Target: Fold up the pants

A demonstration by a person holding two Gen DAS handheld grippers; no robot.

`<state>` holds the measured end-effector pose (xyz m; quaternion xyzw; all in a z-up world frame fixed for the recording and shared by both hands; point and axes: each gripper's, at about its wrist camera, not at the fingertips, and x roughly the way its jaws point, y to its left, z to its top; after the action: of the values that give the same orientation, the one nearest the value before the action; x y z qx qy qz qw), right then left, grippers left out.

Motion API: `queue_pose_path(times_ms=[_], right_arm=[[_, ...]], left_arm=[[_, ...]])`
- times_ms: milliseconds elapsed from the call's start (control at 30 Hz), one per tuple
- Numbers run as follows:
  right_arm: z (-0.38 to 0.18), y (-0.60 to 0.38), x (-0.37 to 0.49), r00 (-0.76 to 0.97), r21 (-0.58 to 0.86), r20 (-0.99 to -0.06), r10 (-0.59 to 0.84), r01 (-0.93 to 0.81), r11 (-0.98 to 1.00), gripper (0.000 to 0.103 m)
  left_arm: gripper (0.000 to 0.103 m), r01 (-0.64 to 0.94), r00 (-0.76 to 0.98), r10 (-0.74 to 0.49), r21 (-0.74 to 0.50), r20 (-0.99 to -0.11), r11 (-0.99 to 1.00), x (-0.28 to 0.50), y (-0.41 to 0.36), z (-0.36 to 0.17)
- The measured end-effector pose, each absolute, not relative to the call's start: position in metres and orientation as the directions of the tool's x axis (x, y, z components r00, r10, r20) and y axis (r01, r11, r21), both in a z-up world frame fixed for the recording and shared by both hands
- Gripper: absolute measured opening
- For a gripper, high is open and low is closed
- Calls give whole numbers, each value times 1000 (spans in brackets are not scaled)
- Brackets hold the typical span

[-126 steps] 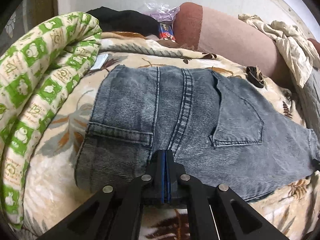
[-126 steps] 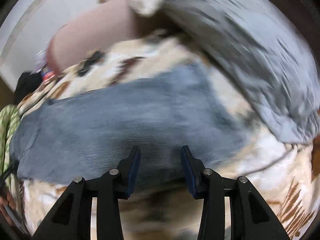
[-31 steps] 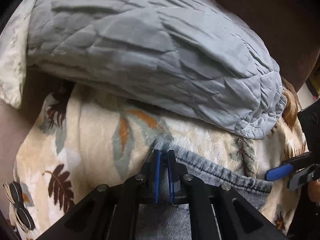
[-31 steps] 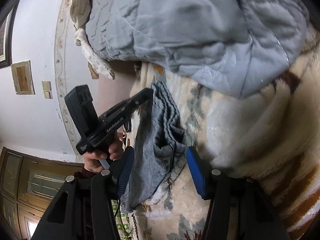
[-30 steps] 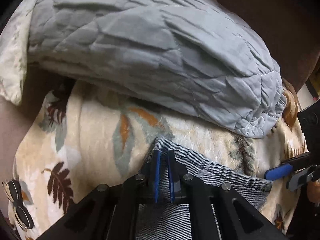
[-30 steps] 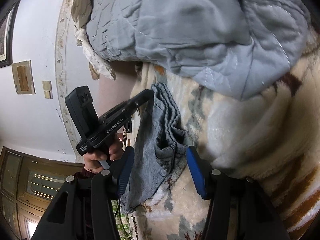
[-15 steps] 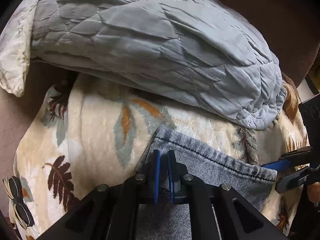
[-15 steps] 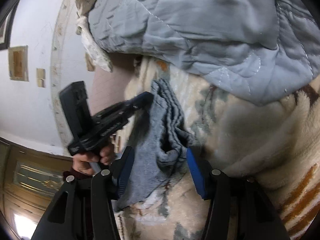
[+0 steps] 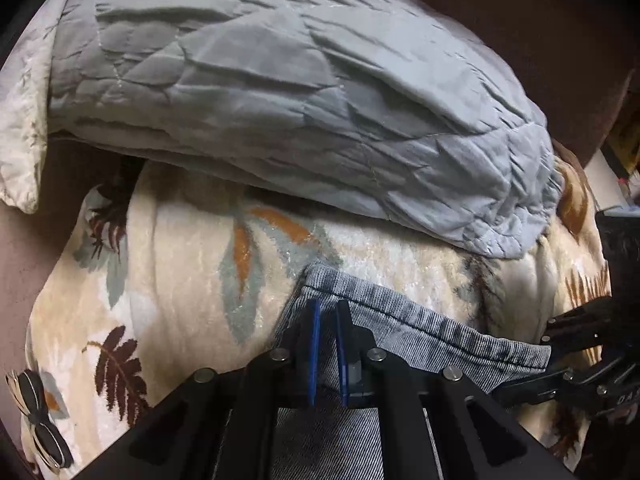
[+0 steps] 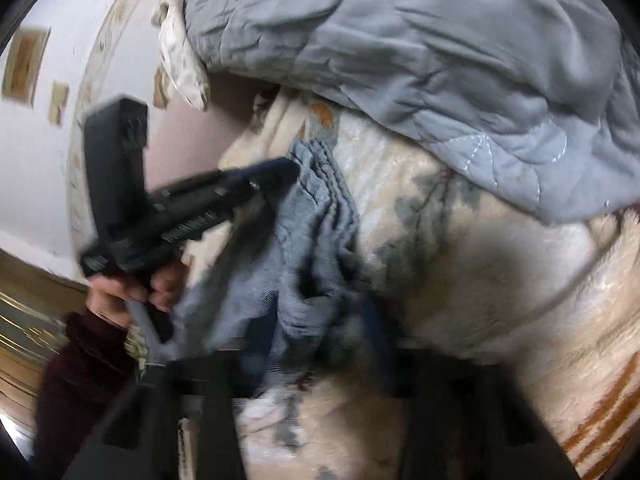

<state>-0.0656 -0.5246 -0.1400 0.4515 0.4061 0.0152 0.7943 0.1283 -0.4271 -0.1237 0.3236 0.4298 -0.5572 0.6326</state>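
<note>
The grey-blue denim pants (image 9: 420, 332) lie on a cream leaf-print blanket (image 9: 180, 264). My left gripper (image 9: 326, 312) is shut on the pants' hem edge near its left corner. In the right wrist view the pants (image 10: 316, 240) hang bunched, with the left gripper (image 10: 280, 172) pinching their top corner. My right gripper (image 10: 320, 320) is blurred; its jaws stand apart with the lower corner of the hem between them. It also shows at the right end of the hem in the left wrist view (image 9: 560, 364).
A folded grey quilt (image 9: 300, 92) lies just beyond the pants on the blanket. A cream cloth (image 9: 20, 120) sits at the far left. A pink bolster (image 10: 180, 120) and a white wall (image 10: 40, 140) are behind.
Both grippers have lifted the hem edge and drawn it back from the grey quilt. The right wrist view has swung and blurred; its jaws stay apart around the hem corner.
</note>
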Motion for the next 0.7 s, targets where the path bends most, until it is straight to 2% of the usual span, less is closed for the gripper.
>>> queue_pose_path(times_ms=[100, 267, 433, 600, 700], right_arm=[[-134, -522, -65, 685, 729, -618, 387, 315, 607, 18], [-130, -520, -68, 696, 732, -604, 388, 292, 615, 17], [-138, -525, -69, 677, 733, -619, 398, 316, 603, 17], [-139, -527, -79, 668, 727, -628, 399, 322, 606, 15], [-144, -529, -81, 654, 724, -641, 403, 339, 601, 15]], left_arm=[[10, 987, 23, -415, -46, -910, 156, 128, -425, -123], [10, 984, 15, -426, -62, -905, 167, 137, -428, -119], [10, 992, 35, -377, -12, -926, 122, 137, -441, -127], [12, 996, 12, -390, -25, -921, 88, 140, -443, -118], [17, 998, 14, -377, -11, -926, 66, 141, -446, -118]])
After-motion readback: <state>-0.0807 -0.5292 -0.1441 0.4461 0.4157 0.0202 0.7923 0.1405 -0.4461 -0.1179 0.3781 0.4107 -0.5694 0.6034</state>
